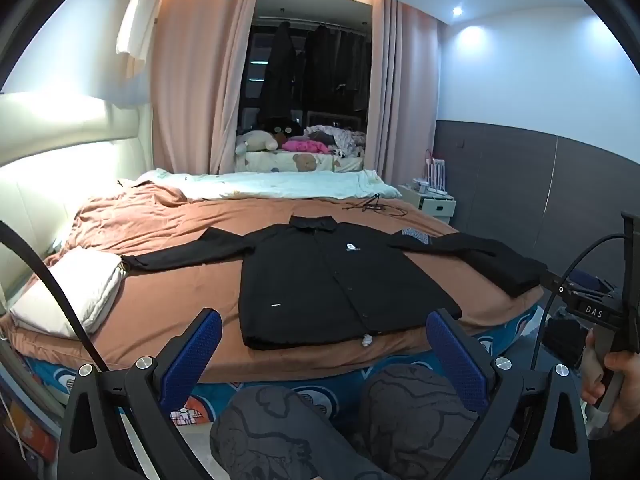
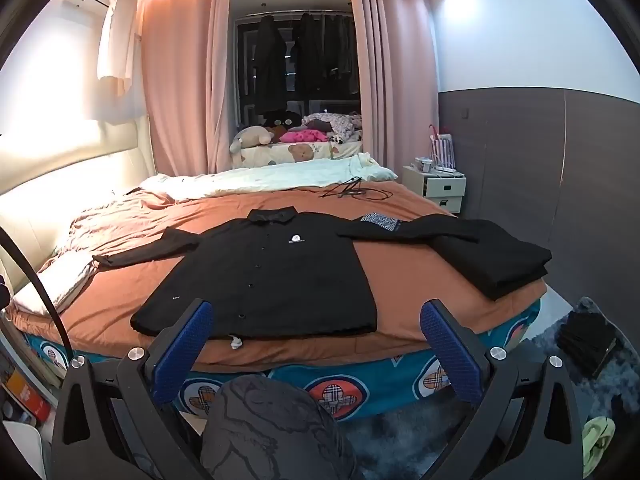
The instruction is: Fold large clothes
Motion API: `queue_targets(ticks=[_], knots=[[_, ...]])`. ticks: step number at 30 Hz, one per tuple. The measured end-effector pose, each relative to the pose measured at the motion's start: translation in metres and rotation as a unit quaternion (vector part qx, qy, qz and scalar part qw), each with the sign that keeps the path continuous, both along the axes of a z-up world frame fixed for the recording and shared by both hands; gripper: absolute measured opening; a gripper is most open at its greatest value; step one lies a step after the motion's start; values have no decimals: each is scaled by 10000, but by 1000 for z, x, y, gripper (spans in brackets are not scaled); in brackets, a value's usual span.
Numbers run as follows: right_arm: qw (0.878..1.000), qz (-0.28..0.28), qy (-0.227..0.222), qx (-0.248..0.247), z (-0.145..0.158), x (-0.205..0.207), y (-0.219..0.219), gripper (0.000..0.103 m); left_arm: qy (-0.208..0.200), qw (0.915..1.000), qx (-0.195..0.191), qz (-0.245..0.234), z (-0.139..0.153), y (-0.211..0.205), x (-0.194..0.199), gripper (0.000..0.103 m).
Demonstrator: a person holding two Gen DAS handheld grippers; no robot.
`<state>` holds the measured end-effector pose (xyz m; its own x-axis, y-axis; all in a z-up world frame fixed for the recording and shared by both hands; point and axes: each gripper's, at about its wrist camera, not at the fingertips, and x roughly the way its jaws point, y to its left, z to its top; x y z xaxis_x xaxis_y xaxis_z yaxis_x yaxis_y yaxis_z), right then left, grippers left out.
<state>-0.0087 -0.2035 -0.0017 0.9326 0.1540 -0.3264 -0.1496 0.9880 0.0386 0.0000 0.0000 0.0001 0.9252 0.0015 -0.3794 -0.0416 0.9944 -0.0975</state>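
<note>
Both grippers I am steering stand wide apart and hold nothing: the left gripper (image 1: 324,338) and the right gripper (image 2: 316,330) hover short of the near edge of the bed (image 2: 420,320). On its brown sheet a black jacket (image 1: 332,280) lies flat, front up, buttoned, both sleeves spread out sideways. A folded black garment (image 2: 496,260) sits at the bed's right corner, touching the jacket's sleeve. My knees (image 1: 340,416) show below the left gripper's blue pads (image 1: 192,360).
</note>
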Motion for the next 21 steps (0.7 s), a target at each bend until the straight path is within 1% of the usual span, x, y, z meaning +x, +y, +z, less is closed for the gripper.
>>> queue_targets(ticks=[9,15,16,21], knots=[[10000,-7,-1,7,1,0,0,103,43,10000,25,-60,-3,-1,3,103],[10000,-10,19,34,4,2,1,103,4,10000,-24,-81,-2,9,0,103],[10000,-11,25,33,4,3,1,103,22,10000,41,-61,-2,0,1,103],[10000,-1,2,17,1,-2,0,103,-11,10000,45,-86,1,-2,-4,103]])
